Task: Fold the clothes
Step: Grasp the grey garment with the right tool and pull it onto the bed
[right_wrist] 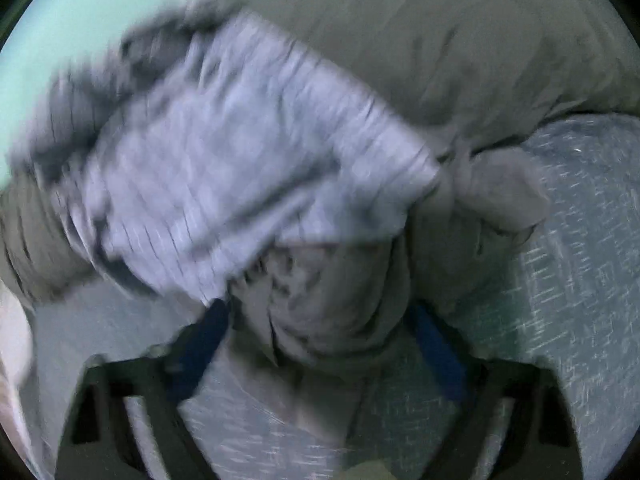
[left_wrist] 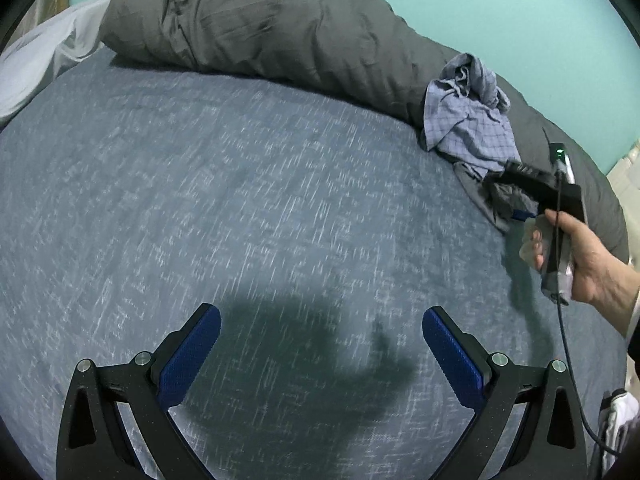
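Left gripper: my left gripper hangs over the blue bedsheet with its blue pads spread wide and nothing between them; its shadow falls on the sheet just ahead.

Right gripper: from the left camera I see my right gripper held in a hand at the far right, its nose pushed into the heap of clothes. In its own blurred view a bunched grey garment fills the gap between the fingers. I cannot tell whether they are clamped on it or only around it.

Clothes: a crumpled checked shirt, pale blue, lies at the right of the bed, against the grey duvet. The grey garment sits just below it, touching it. In the right camera the checked shirt fills the upper left, smeared by motion.

Bed: the duvet is heaped along the far edge, and a white pillow shows at the far left.

Wall: a pale green wall stands behind the bed.

Cable: a black cable runs down from the right gripper past the hand.
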A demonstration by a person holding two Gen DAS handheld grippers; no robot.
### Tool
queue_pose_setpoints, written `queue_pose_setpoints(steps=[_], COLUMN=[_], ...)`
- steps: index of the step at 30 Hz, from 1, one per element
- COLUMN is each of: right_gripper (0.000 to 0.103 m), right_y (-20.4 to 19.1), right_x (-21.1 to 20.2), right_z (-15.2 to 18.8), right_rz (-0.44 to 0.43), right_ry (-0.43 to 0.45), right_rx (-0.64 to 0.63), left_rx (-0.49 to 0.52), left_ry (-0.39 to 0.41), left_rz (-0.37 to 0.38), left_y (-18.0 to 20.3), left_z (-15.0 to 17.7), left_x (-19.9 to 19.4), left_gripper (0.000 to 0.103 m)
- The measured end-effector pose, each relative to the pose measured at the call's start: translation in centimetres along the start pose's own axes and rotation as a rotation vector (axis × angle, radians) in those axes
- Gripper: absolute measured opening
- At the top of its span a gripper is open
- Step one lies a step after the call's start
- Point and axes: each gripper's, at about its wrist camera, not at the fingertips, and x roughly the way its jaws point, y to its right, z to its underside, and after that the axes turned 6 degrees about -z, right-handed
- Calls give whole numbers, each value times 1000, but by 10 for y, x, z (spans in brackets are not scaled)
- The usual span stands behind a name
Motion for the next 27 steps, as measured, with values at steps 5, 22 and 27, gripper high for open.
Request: queue_pose_setpoints(steps=[5, 22, 27], right_gripper=[9, 8, 8], right_y=[-1, -14, -30], right_x=[-11, -153, -194], right_z=[9, 159, 229], right_rz=[11, -239, -319], right_ry=[32, 93, 102], right_rx=[-105, -227, -247], left_rx=[12, 36, 24], left_ry=[-15, 19, 25], left_rz=[5, 56, 78], left_y=[3, 28, 27], left_z=[16, 98, 148], left_x=[4, -75, -109], left_gripper=[103, 103, 103])
